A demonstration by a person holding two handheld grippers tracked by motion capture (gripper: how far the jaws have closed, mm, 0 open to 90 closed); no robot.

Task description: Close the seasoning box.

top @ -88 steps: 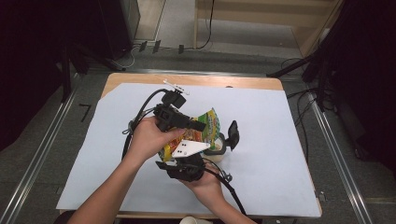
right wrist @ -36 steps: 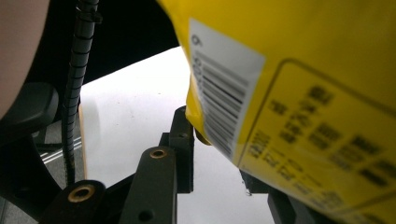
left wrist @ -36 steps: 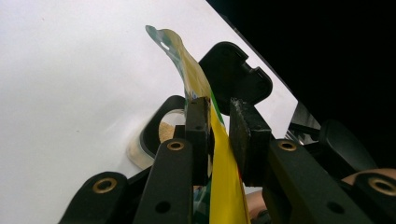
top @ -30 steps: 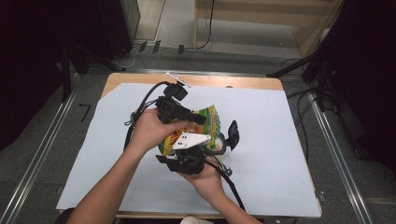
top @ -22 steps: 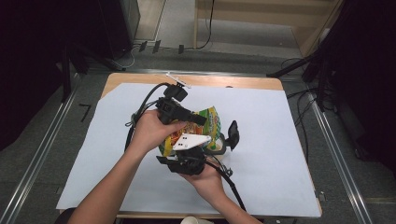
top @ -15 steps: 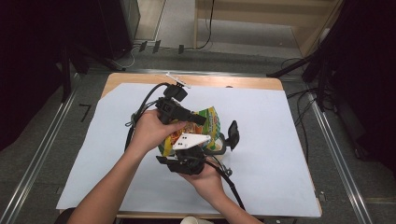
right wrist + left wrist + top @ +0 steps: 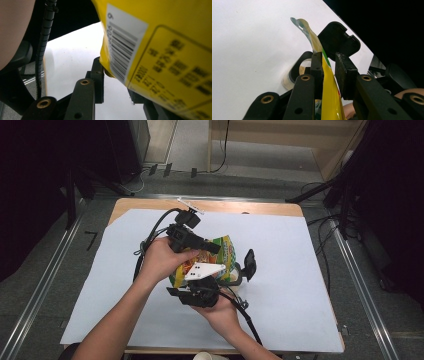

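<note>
I see yellow snack bag [image 7: 220, 260] held above white table sheet [image 7: 310, 270], mid-table. Left gripper [image 7: 329, 68] pinching bag's top edge. Right gripper [image 7: 117, 82] clamped on bag's lower part. Barcode label [image 7: 123, 47] visible; digits and black print too blurred, I can't read them.

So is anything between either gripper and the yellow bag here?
Nothing visible. The bag already sits between the left gripper's jaws, its edge running up past them. In the right gripper view the bag's barcoded corner lies between the right gripper's jaws too.
</note>
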